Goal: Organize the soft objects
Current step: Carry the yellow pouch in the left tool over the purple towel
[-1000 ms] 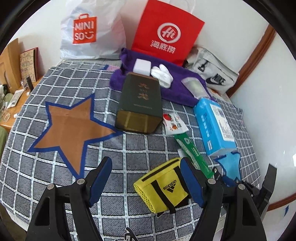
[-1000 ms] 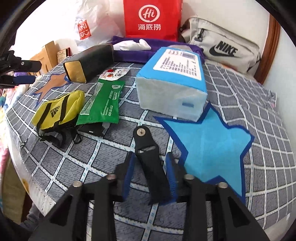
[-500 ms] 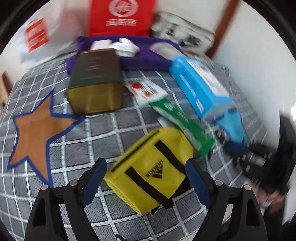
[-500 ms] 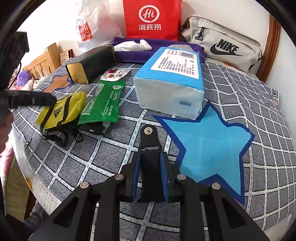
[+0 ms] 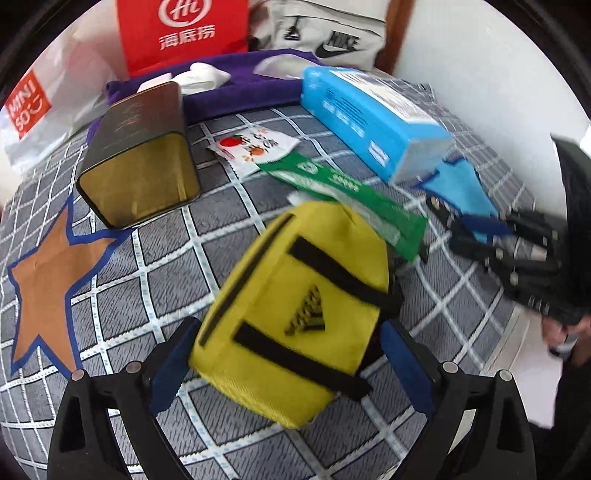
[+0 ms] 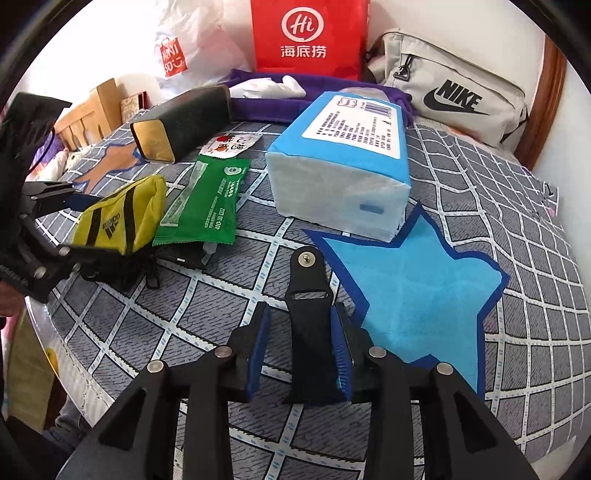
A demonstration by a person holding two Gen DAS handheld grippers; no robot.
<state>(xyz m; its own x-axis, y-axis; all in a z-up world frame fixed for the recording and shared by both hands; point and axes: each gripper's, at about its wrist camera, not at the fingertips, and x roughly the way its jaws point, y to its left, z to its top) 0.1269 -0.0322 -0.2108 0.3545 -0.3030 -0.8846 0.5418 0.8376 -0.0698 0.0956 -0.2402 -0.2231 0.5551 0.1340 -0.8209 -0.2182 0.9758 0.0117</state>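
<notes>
A yellow Adidas pouch [image 5: 295, 314] lies on the checked cloth, beside a green wipes packet [image 5: 343, 192]. My left gripper [image 5: 288, 328] is low over the pouch with a blue pad on each side of it. Its jaws are opening and stand wide, not pressing. From the right wrist view, the pouch [image 6: 122, 218] sits at the left with the left gripper [image 6: 85, 225] around its end. My right gripper [image 6: 300, 314] has a black strap piece [image 6: 308, 295] between its fingers. Its jaws are opening, with a gap at the left pad. A blue tissue pack [image 6: 343, 166] lies behind a blue star [image 6: 417, 295].
A brown star [image 5: 48, 280] marks the cloth at the left. A dark tin box [image 5: 140, 155], a snack sachet [image 5: 255, 146] and a purple towel [image 5: 236, 88] lie further back. A red bag [image 6: 308, 33], a Nike bag [image 6: 450, 99] and a white bag [image 5: 37, 103] line the wall.
The left gripper came down and rolled, its jaws widened, and it now straddles the yellow pouch. The right gripper squeezed the black strap piece, then loosened; it stayed in place.
</notes>
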